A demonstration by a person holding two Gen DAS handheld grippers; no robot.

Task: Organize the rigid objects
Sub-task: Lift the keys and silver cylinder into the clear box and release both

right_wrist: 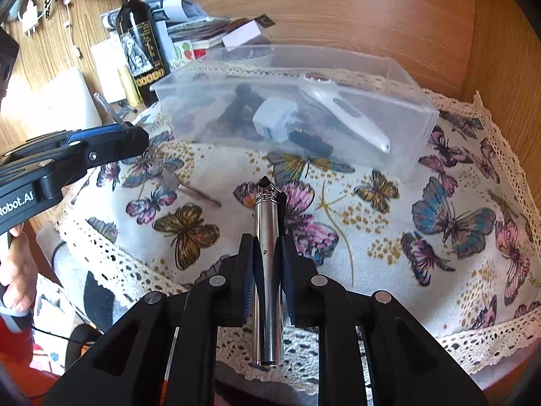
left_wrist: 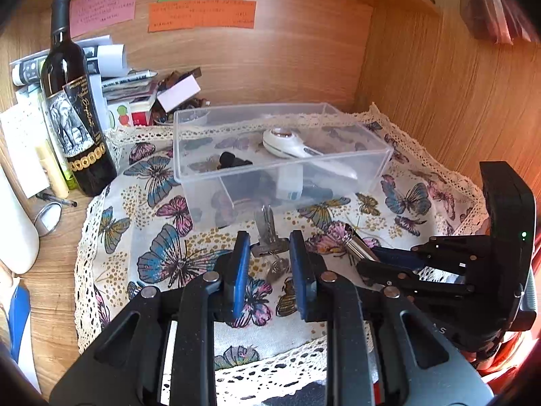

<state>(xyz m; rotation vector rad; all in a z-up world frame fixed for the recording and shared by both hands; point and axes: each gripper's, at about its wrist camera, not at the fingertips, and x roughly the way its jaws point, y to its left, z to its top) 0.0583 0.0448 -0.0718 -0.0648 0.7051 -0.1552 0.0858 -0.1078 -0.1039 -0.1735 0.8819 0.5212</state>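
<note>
A clear plastic box [left_wrist: 375, 159] [right_wrist: 419, 108] stands on the butterfly cloth [left_wrist: 152, 223] [right_wrist: 389, 237]. It holds a white handheld device [left_wrist: 304, 150] [right_wrist: 351, 115], a small white bottle and several dark items. My left gripper [left_wrist: 268, 250] is open, its blue pads on either side of a silver key [left_wrist: 268, 233] that hangs just above the cloth; from the side it shows in the right wrist view [right_wrist: 135, 138]. My right gripper [right_wrist: 267, 253] is shut on a silver metal cylinder [right_wrist: 268, 270], whose tip shows in the left wrist view [left_wrist: 358, 247].
A dark wine bottle [left_wrist: 72, 108] [right_wrist: 142, 44] stands left of the box beside stacked papers and small boxes [left_wrist: 135, 84]. Wooden walls close the back and right. A white object [left_wrist: 13, 223] and a metal ring [left_wrist: 47, 215] lie at the left.
</note>
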